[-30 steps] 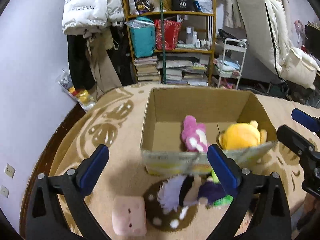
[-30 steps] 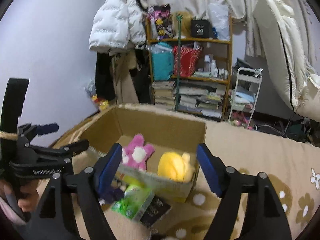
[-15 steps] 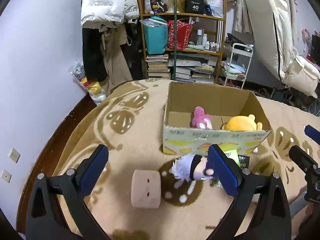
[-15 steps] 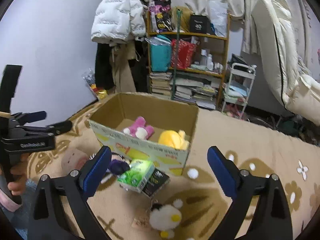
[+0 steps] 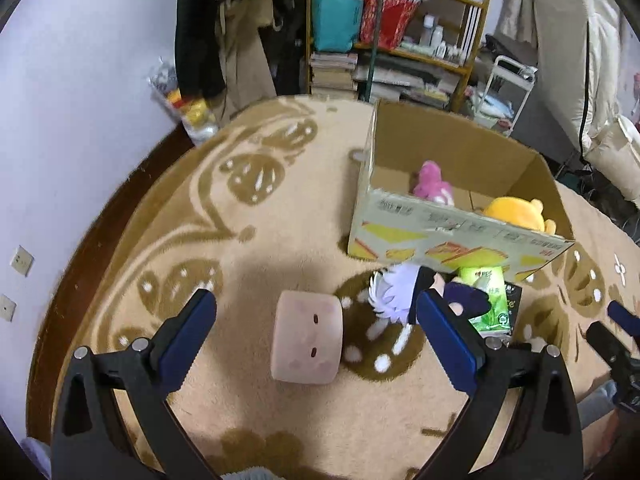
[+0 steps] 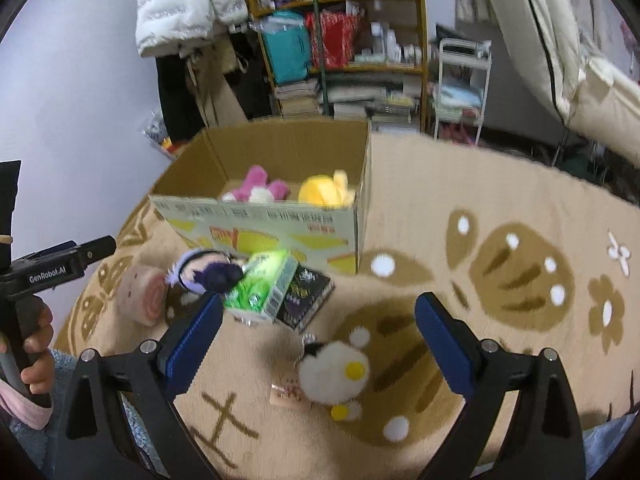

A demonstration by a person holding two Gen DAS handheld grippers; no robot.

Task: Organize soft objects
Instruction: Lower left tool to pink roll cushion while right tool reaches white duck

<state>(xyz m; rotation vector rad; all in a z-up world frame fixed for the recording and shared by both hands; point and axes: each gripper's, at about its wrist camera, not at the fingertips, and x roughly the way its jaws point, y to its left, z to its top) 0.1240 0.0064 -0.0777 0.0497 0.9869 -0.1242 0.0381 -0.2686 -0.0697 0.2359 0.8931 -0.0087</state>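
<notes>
Left tool: jaws spread wide, nothing held, above the pink square plush cushion on the beige patterned carpet. Right tool: jaws wide apart, empty, above the white round plush with yellow beak. Beyond: white-haired doll lying against the green tissue pack. Farther: open cardboard box holding a pink plush and a yellow plush.

Patterned rug — cardboard box, pink cushion, white plush
</notes>
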